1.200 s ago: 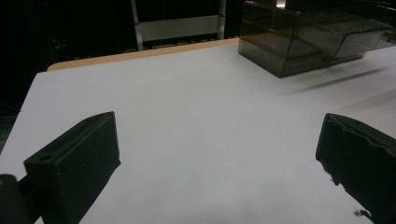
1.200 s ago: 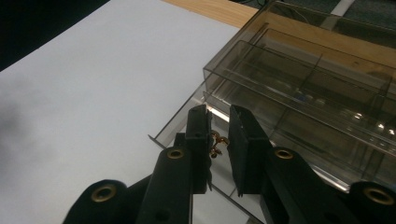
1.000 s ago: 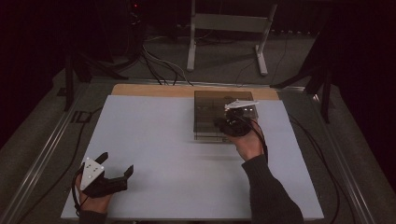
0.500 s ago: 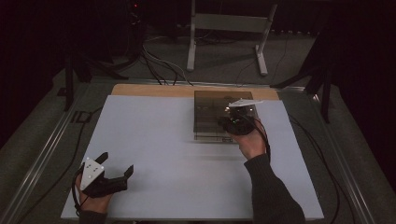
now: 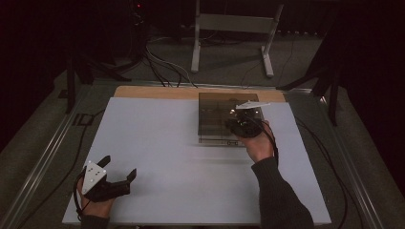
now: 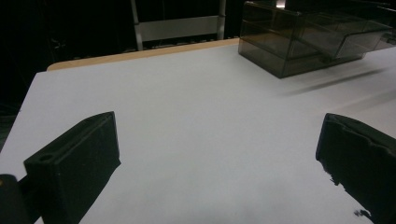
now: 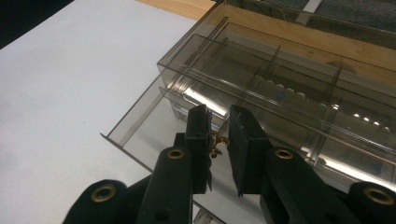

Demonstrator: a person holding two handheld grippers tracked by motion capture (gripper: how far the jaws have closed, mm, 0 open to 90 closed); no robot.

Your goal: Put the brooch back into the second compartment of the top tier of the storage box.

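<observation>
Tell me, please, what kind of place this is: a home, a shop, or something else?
Probably a lab or recording studio bench, not a home. A white sheet covers the table, cables trail over the dark floor beside a metal stand, and the person works a smoky plastic drawer box with the hand-held right gripper.

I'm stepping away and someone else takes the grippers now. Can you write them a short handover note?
Right hand-held gripper: jaws nearly together over the open drawer of the smoky organizer box, pinching a small gold-coloured item; what it is can't be made out.
Left hand-held gripper: open, idle on the white table at the near left, holding nothing.
Done: drawer pulled out, item brought over it.
Left: probably release the item into the drawer and push the drawer shut.
</observation>
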